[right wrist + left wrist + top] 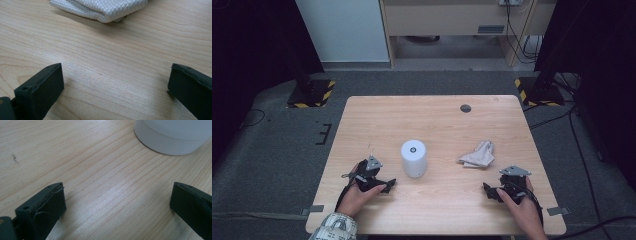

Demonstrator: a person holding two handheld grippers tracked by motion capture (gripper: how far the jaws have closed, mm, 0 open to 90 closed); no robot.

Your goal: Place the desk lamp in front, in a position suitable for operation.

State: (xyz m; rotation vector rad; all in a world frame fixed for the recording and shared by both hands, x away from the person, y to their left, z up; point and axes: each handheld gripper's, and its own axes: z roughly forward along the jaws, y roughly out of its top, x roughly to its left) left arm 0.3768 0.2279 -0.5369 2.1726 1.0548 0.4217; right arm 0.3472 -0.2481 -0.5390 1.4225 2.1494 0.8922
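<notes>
I see a pale wooden counter (437, 120) across the middle of the high view. A white cylinder (413, 158) stands at its centre, a crumpled white cloth (478, 154) to its right. My left hand-held gripper (384, 184), lower left, and right hand-held gripper (490, 191), lower right, both rest wide apart, holding nothing

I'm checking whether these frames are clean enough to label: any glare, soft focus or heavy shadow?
High view: even light on the table, dark room corners, slightly soft overall. Left gripper view: a pale sheen on the wood between the jaws, and the white cylinder looks soft. Right gripper view: the white cloth is sharp enough to show its quilted weave and casts a soft shadow.
</notes>
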